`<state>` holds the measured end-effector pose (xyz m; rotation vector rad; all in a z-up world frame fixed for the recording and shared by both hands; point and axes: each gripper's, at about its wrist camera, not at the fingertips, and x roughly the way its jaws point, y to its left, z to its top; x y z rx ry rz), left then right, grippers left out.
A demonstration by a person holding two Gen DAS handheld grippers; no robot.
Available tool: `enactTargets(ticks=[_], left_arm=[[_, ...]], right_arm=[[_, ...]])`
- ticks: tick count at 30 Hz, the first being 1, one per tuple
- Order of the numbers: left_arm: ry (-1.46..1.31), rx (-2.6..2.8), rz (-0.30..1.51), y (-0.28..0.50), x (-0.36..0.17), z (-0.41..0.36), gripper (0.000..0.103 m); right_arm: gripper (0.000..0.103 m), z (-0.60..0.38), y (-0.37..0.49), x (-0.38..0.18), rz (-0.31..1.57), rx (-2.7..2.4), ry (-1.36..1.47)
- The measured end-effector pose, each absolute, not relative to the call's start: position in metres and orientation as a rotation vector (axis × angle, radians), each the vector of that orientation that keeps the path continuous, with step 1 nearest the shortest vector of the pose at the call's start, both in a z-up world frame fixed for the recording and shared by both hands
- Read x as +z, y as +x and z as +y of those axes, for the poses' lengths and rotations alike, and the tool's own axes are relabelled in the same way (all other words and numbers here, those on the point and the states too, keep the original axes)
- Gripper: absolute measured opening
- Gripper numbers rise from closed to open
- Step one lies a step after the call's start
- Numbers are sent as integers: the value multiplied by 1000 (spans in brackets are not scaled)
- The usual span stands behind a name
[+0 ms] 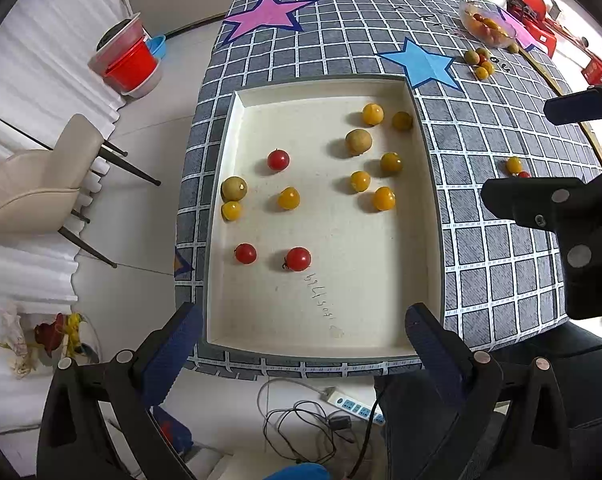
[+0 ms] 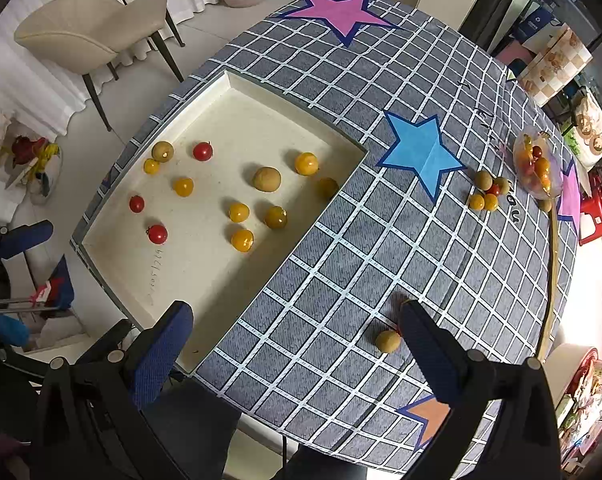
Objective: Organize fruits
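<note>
Fruits: small round ones, red, yellow and brownish, scattered in a shallow cream tray (image 1: 429, 208) on a grey checked tablecloth (image 2: 341, 280). Left gripper (image 1: 301, 344) above the tray's near edge, jaws spread wide, holding nothing. Right gripper (image 2: 297, 344) over bare cloth beside the tray, jaws likewise spread and empty, one brownish fruit (image 2: 388, 341) touching or just beside its right finger. Nearest in the tray, a red tomato (image 1: 297, 259). Farther off, a blue paper star (image 2: 421, 152), a small cluster of loose fruits (image 2: 487, 192), and a clear bowl (image 2: 537, 166) of more fruit.
</note>
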<state>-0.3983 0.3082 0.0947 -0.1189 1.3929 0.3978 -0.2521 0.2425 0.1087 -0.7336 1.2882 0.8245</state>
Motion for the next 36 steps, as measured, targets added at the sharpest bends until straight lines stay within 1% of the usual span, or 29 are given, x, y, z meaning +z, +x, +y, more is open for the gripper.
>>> enactTargets(ticks=[36], left_arm=[[-122, 398, 1399, -398, 92, 311, 101]], right_arm=[[103, 244, -259, 108, 1303, 815, -713]])
